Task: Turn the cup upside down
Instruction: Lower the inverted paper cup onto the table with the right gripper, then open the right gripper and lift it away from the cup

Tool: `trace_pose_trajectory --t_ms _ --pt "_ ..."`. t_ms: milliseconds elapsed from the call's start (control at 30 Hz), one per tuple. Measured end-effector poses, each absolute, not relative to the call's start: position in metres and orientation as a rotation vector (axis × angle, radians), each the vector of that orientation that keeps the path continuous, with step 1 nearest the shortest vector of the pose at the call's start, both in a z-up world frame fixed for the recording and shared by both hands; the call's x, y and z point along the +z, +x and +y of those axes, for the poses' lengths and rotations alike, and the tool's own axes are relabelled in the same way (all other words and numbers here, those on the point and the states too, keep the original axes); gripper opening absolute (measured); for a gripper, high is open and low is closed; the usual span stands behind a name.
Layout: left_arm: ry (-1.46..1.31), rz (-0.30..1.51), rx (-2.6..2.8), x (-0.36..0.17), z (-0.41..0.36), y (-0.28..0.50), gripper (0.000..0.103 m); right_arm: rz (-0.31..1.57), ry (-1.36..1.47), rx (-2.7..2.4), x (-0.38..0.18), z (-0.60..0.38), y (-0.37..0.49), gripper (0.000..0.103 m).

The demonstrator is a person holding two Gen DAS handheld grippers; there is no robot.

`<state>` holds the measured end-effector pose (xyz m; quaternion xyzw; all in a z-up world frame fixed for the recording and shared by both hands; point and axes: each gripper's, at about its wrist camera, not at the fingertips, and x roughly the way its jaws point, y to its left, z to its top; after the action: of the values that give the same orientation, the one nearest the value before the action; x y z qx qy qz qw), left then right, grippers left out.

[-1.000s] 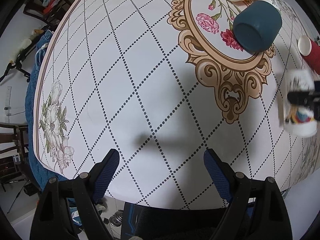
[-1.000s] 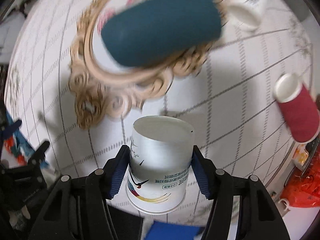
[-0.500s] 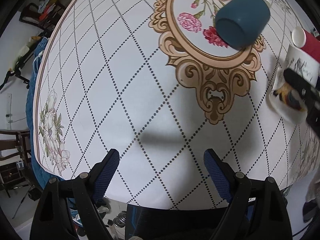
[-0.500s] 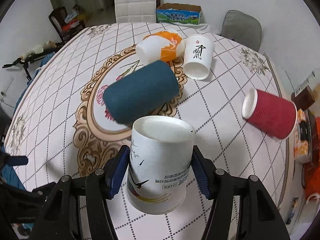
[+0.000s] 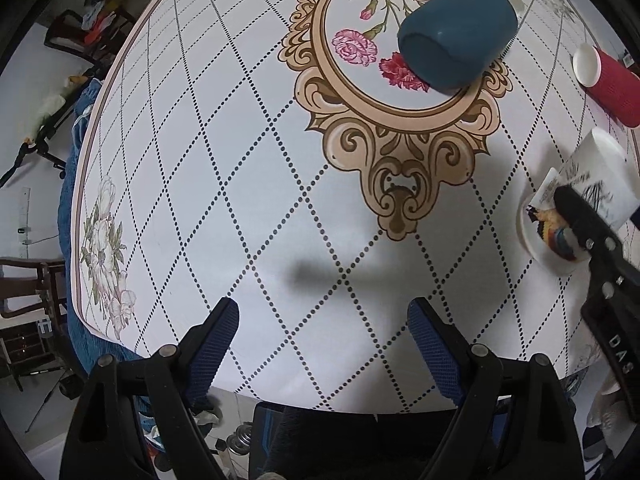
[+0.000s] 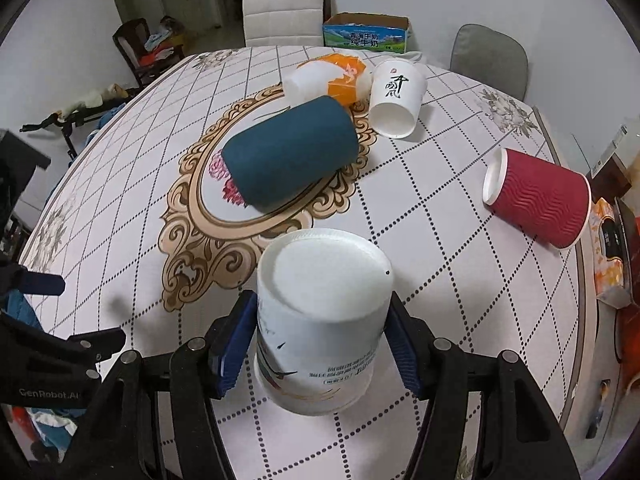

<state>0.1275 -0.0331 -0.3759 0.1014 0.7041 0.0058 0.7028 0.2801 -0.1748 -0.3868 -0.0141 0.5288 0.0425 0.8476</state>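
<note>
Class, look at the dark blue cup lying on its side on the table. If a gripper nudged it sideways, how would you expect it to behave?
The dark blue cup lies on its side, so it would probably roll. Its body looks tapered, so it would likely curve in an arc rather than run straight. It looks like a paper cup, probably light and easily dented; a roll away could bump the orange-and-white cup behind it.

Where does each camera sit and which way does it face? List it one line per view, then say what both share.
Left wrist: on the left gripper, open and empty, looking down over the table; its own two fingers show.
Right wrist: on the right gripper, looking across the table toward the chairs; its fingers clamp the white printed cup, base toward the camera.
Shared: that cup, the blue cup and the red cup, both on their sides; each view shows the other gripper.
</note>
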Motion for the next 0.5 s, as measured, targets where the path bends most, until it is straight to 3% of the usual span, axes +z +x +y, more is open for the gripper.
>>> trace_pose_trajectory --t_ms 500 --pt "0.253 1.528 0.033 -0.364 -0.033 0.121 0.086 1.025 -0.044 0.059 -0.386 -0.18 0.272 0.065"
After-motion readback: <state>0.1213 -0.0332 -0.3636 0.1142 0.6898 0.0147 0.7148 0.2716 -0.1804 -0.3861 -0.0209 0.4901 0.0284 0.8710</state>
